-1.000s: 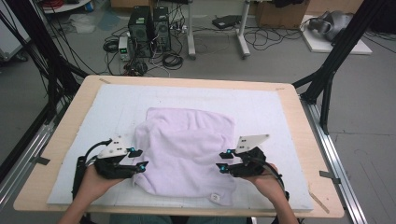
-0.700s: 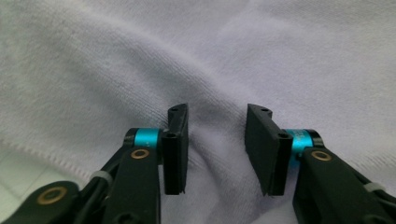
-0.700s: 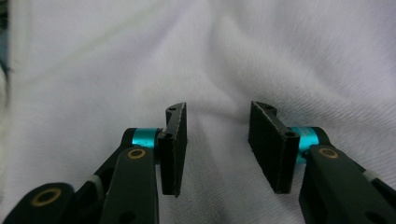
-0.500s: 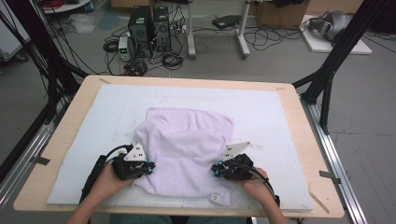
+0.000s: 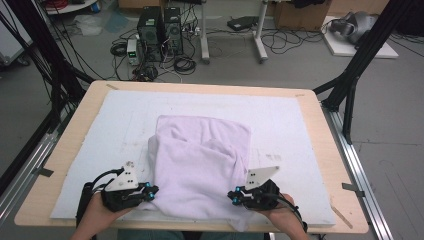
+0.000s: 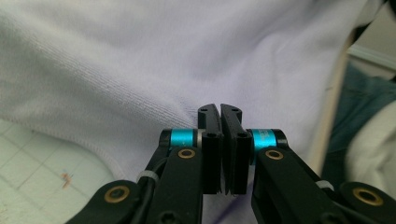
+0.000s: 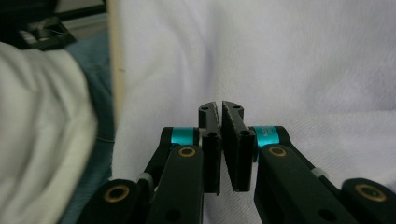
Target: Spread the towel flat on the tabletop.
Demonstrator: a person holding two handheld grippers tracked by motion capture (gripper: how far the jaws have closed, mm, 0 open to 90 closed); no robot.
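On the left, the left gripper [image 5: 148, 191] sits at the near left edge of the pale lilac terry-cloth towel [image 5: 202, 167] — in the left gripper view its black jaws are pressed together with the hem running into them, so it looks to be pinching the cloth, having just closed. The towel lies rumpled and partly folded in the middle of the white padded mat [image 5: 295, 130] that covers the light wooden table [image 5: 75, 145], its near edge drawn towards the person and hanging at the table's front. On the right, the right gripper [image 5: 233, 195] has likewise just closed, jaws squeezed together at the towel's near right edge — cloth right against them.
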